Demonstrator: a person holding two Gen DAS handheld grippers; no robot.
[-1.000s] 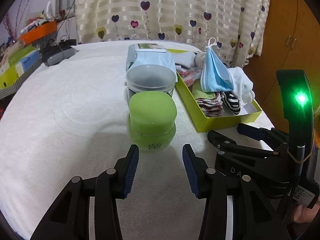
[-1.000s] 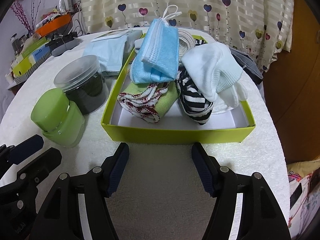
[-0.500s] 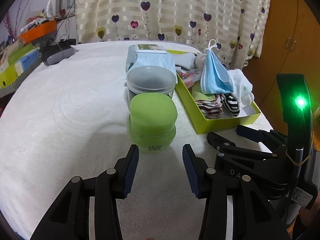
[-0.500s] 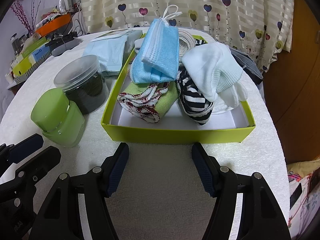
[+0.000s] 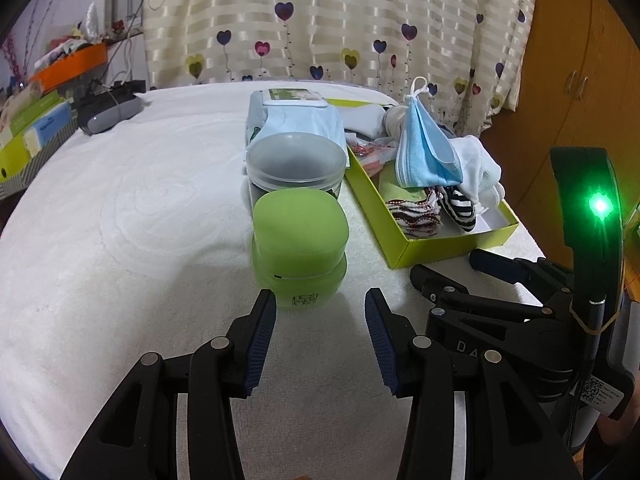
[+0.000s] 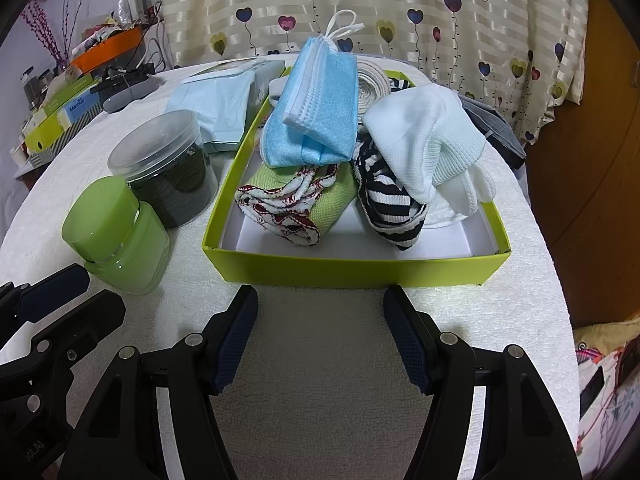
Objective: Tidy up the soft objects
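Both claws hang spread w/ nothing between the pads. Left gripper (image 5: 320, 336) sits just short of the green jar (image 5: 300, 248), not touching it. Behind that jar is a clear-lidded jar (image 5: 295, 164), then a wipes pack (image 5: 296, 120) toward the far edge of the white tabletop (image 5: 120, 220). Right gripper (image 6: 320, 336) is at the near edge, right in front of the lime box (image 6: 352, 268) but apart from it. In the box, piled up: blue masks (image 6: 320, 104) on top of a green cloth w/ red trim (image 6: 296, 208), a striped sock (image 6: 388, 208), white socks (image 6: 428, 140) over it. Box takes the tabletop's right side.
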